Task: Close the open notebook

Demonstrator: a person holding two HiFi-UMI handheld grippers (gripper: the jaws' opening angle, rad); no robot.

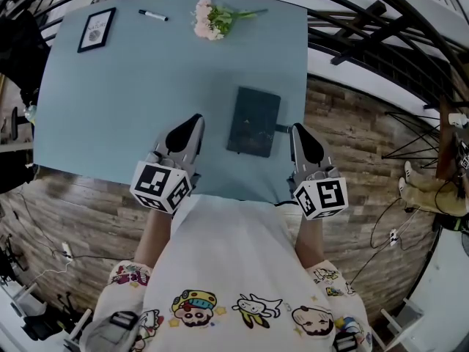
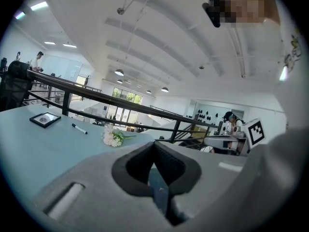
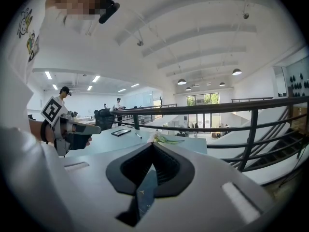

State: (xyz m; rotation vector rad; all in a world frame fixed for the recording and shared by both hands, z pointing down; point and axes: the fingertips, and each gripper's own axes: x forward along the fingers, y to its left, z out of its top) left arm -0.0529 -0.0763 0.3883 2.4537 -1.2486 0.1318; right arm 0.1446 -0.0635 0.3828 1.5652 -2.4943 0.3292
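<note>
In the head view the notebook lies flat on the pale blue table, near its front edge, between the two tools: the left gripper is a little way off its left side and the right gripper is just beside its right side, neither touching it. It is closed, a dark grey-green cover facing up, slightly tilted, with a small dark tab sticking out of its right edge. Both grippers' jaws look pressed together and empty. In the left gripper view the left gripper has its jaws meeting at the tips with nothing between them; the grey body hides the near table, and only a thin bluish sliver shows under the jaws, too little to name. In the right gripper view the right gripper is likewise closed and empty, with a dark teal sliver below that cannot be identified.
</note>
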